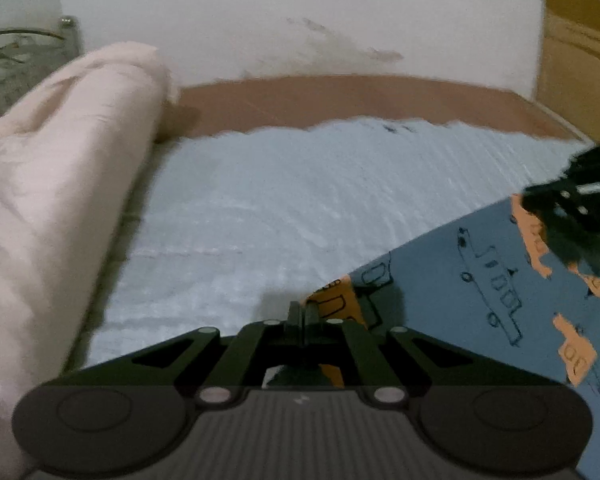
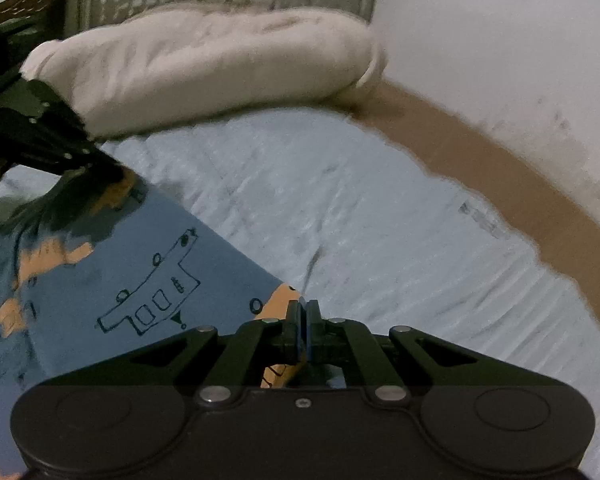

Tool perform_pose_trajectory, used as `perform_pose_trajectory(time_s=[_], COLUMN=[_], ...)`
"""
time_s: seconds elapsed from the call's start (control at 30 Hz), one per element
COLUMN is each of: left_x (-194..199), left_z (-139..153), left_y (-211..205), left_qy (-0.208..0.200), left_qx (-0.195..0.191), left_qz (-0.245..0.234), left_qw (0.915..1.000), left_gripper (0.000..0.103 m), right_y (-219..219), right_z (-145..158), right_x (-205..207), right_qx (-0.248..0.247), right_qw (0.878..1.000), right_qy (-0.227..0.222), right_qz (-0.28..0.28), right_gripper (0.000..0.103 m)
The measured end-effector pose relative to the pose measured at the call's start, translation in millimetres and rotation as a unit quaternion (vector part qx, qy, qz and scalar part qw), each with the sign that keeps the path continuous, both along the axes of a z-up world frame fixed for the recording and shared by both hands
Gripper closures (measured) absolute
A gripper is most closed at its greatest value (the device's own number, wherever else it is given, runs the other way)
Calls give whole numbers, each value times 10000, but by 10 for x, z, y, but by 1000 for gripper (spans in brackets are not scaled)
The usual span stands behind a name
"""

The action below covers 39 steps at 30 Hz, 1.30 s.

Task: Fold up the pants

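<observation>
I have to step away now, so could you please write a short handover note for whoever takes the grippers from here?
Left gripper: shut on a corner of the pants.
Right gripper: shut on the opposite corner of the same edge.
The blue pants with orange patches and line drawings lie on the pale sheet of the bed, with a pink rolled blanket at the head.
Done: both corners gripped.
Left: carry this edge over to make the fold, then release and smooth it.

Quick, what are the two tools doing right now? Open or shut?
Left tool: shut, pinching a corner of the blue pants.
Right tool: shut, pinching the other corner of the same pants.
</observation>
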State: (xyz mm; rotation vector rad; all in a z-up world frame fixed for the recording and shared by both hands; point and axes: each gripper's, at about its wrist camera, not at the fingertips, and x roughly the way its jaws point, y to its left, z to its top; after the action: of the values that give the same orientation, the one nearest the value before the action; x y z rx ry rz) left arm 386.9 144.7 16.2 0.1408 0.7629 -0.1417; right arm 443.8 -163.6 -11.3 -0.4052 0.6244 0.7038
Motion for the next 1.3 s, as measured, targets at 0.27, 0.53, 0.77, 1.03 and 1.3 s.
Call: perform_pose_trajectory(time_s=[0.27, 0.53, 0.77, 1.03, 1.3], left_x=[159, 94, -114, -656, -1211], left_z=[-257, -257, -2, 408, 592], left_y=[67, 80, 57, -25, -163], left_qy=[151, 66, -192, -661, -951], left_qx=[97, -72, -233, -259, -265], left_qz=[454, 518, 507, 242, 22], left_qw=[9988, 9986, 9983, 9972, 9951], left_gripper=[103, 103, 103, 103, 103], right_y=[407, 430, 386, 161, -112], right_z=[-163, -280, -67, 343, 619], right_x=[93, 150, -67, -615, -1386], right_qx=[-329, -292, -124, 108, 233], right_qw=[9967, 9976, 9969, 9945, 9923], right_qy=[-682, -485, -666, -990, -1199], right_qz=[-305, -396, -400, -319, -207], right_gripper=[103, 103, 103, 103, 103])
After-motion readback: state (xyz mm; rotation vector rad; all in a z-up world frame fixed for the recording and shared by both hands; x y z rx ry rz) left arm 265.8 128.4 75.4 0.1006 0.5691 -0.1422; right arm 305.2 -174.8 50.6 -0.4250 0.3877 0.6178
